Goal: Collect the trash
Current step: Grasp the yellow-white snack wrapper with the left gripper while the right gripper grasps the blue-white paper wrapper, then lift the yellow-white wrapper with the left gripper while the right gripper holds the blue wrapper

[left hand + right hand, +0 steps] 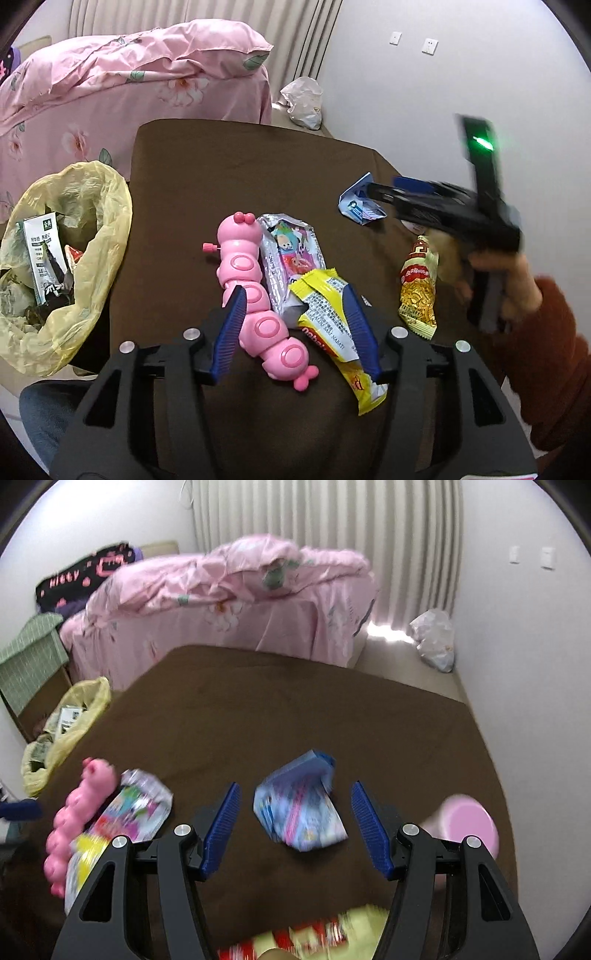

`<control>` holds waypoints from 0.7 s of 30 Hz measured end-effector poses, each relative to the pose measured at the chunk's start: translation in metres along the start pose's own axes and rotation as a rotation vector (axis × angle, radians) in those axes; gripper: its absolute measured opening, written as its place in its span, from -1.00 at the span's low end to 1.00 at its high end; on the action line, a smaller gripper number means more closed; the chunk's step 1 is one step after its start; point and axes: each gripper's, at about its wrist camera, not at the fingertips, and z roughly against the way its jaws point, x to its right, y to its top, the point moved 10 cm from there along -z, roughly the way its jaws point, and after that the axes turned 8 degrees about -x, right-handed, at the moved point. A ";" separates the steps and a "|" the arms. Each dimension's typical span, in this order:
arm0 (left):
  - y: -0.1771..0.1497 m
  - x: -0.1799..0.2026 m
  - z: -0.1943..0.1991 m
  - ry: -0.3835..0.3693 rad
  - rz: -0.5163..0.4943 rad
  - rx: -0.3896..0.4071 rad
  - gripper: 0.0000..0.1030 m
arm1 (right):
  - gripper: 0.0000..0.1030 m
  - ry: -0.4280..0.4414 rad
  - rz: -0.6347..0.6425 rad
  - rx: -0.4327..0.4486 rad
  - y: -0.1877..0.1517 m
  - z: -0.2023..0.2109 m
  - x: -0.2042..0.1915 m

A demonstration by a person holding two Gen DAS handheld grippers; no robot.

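1. left claw hung over the brown table, jaws apart, nothing gripped. no pad pressed on anything.
2. seen between its blue pads: the tail half of a pink caterpillar toy and a yellow snack wrapper. both lay flat on the table, wrapper just right of the toy.
3. silver cartoon-print packet lay touching the toy's right side, its lower end tucked under the yellow wrapper.
4. yellow-red noodle snack bag lay further right, apart from that cluster, near the person's hand and red-brown sleeve.
5. right claw also stood open and empty. a crumpled blue carton lay on the table in the gap between its pads, touched by neither. that view was motion-blurred.
6. in the left wrist view the right claw showed as a black blur with a green light, tips just beside the same blue carton.
7. yellow trash bag sat off the table's left edge, mouth open, with a white-green carton and other scraps inside.
8. pink round thing sat just right of the right claw; too blurred to identify.
9. background: bed with pink floral bedding, pale curtain, a white plastic bag on the floor by the wall.
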 end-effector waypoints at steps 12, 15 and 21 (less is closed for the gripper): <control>-0.008 -0.003 0.001 -0.027 0.020 0.001 0.03 | 0.14 0.076 -0.093 -0.156 -0.027 -0.029 0.019; -0.011 0.001 0.003 -0.044 0.018 -0.005 0.03 | -0.03 0.102 -0.083 -0.124 -0.035 -0.019 0.018; -0.022 0.015 -0.003 -0.124 0.026 -0.062 0.03 | -0.17 0.125 -0.041 -0.024 -0.039 0.020 0.002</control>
